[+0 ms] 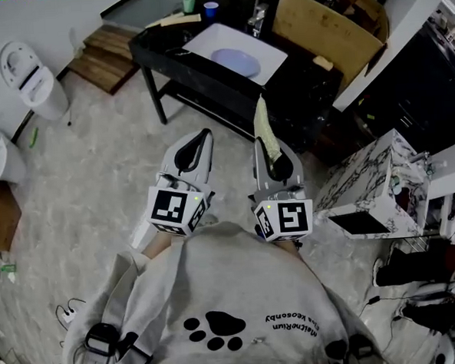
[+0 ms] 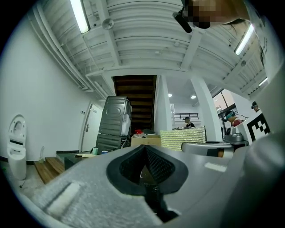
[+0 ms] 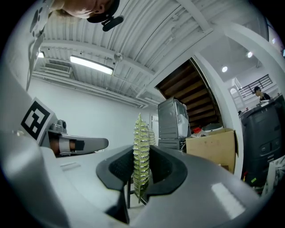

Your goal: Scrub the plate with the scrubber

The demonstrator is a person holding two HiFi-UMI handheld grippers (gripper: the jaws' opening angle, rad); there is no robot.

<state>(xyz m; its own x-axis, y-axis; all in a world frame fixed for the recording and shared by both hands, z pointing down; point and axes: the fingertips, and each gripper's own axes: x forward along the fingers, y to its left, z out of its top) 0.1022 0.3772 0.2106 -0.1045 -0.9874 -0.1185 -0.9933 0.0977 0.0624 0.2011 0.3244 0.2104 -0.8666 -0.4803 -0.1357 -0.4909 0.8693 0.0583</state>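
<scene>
Facing the black surface (image 1: 165, 46), the person holds both tools side by side close in front of the body, each pointing roughly level toward it. The right tool (image 1: 275, 155) is pinching the scrubber (image 1: 263, 121). In the right gripper view the thin yellow-green pad stands edge-on between the jaws, clamped at its near end. The left tool (image 1: 201, 136) is pressed together with nothing between its jaws. The plate (image 1: 235, 61) lies flat in a white basin (image 1: 203, 37) on the surface, well apart from both tools. In the head view it sits ahead of them and between their two lines, slightly left of the right tool. The scrubber's long axis runs forward along the right tool, so its free end is the part nearest the plate, though it is over the floor, short of the surface edge. Scrubbing has probably not begun; this reads as the approach. The coming move likely calls for carrying the right tool forward and a little left, then tipping it down so the scrubber's broad face, not its edge, meets the plate.
</scene>
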